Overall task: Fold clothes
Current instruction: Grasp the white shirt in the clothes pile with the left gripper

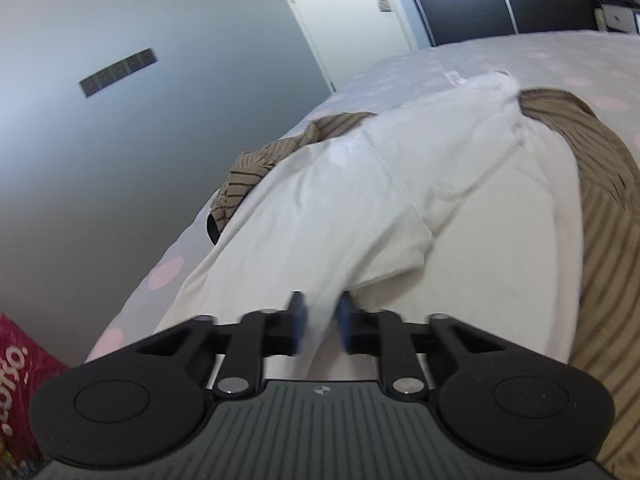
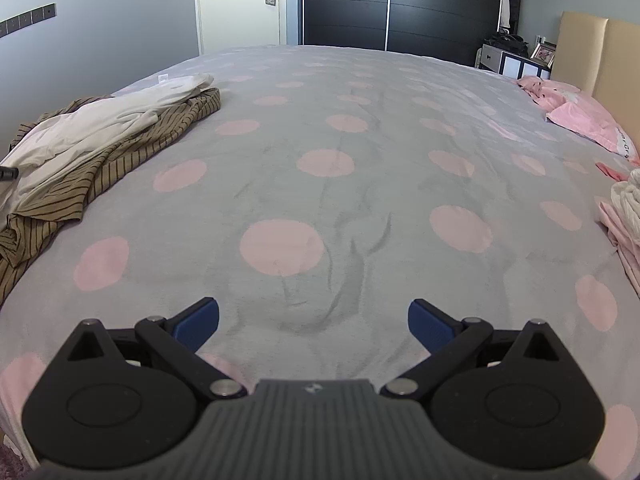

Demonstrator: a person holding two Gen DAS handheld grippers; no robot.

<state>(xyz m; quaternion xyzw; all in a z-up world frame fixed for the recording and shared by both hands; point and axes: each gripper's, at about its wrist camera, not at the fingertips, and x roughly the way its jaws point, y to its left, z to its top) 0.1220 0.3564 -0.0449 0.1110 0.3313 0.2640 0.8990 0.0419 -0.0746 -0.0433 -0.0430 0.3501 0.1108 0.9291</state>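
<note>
The left gripper (image 1: 322,322) pinches a fold of the white garment (image 1: 360,184) between its blue pads (image 1: 299,320), the cloth bunched in the narrow gap and rising blurred toward the camera. The white garment stretches away from the jaws across the bed, draped over a brown striped garment (image 1: 600,184) that shows on both sides of it, one crumpled end near the bed's edge and the other curving along the right. Both lie on the grey bedspread with pink dots (image 1: 520,64), close to the side by the grey wall (image 1: 120,140).

The right gripper (image 2: 313,322) hangs over a bare stretch of the bedspread, its jaws spread wide with nothing between them. From this view the white garment and the striped one form a heap at the far left of the bed. A pink pillow (image 2: 580,116) lies at the far right by the headboard (image 2: 592,48), and a small bundle of white and pink cloth (image 2: 628,208) sits at the right edge. A white door (image 2: 240,4) and a dark wardrobe (image 2: 400,4) stand beyond the bed
</note>
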